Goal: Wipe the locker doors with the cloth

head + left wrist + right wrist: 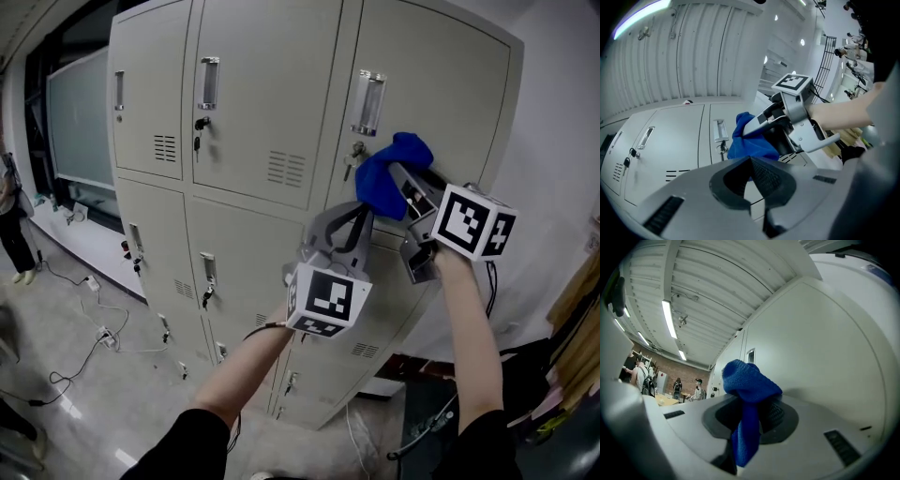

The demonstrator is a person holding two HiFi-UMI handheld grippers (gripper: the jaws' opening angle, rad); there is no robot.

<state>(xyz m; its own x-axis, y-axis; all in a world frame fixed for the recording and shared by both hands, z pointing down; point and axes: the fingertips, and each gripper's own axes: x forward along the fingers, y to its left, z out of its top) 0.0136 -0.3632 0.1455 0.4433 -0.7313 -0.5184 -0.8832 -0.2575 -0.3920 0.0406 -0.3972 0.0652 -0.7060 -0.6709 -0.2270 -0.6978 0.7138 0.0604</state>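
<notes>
The blue cloth, clamped in the right gripper, covers its tips at the locker door; the left gripper hangs beside, clenched empty.

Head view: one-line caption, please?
Right gripper holds blue cloth at an upper locker door; left gripper, shut, sits below.

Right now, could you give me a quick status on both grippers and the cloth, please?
Right gripper shut on blue cloth, at upper right locker door. Left gripper shut, empty, just below. Nothing in the way.

cloth: blue | lockers: pale grey | marker cube: black-white squares
</notes>
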